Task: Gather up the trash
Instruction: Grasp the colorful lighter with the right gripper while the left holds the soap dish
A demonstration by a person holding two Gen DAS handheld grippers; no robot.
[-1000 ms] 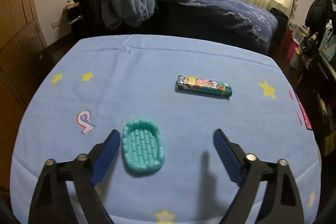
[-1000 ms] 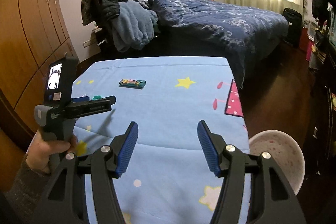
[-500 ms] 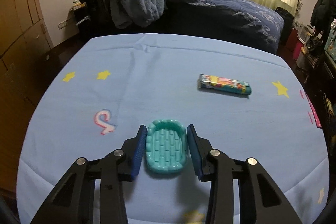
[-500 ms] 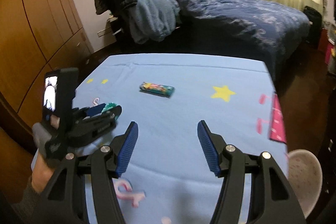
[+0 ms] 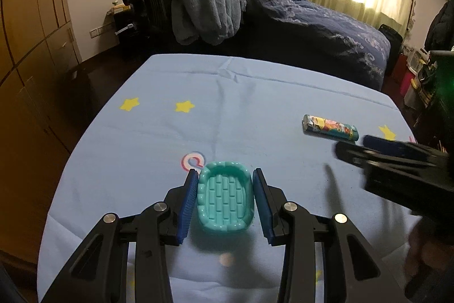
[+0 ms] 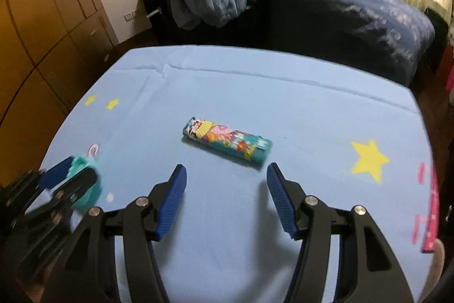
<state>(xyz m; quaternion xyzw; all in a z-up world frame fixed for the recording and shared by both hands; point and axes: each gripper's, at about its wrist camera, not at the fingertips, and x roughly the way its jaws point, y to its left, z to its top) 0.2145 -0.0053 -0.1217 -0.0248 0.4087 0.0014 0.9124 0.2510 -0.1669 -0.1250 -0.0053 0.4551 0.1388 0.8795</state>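
Observation:
A small teal plastic tray (image 5: 224,200) with a brick-patterned bottom sits between the blue pads of my left gripper (image 5: 225,171), which is shut on its two long sides. A colourful snack wrapper (image 6: 227,142) lies flat on the light blue tablecloth (image 6: 283,93), just beyond the tips of my right gripper (image 6: 227,166). The right jaws are opening and nothing is between them. In the left wrist view the wrapper (image 5: 330,127) lies at the right, with the blurred right gripper (image 5: 369,146) close by. In the right wrist view the left gripper (image 6: 71,172) holds the tray (image 6: 82,163) at the lower left.
The cloth (image 5: 227,93) has yellow stars and pink prints. Behind the table stand a bed with a dark blue quilt (image 5: 312,27) and a chair piled with clothes (image 5: 198,10). Wooden wardrobes (image 5: 34,33) line the left wall.
My left gripper has shut on the teal tray, which it earlier stood open around. My right gripper has swung left and down over the table, so the wrapper is now right in front of it.

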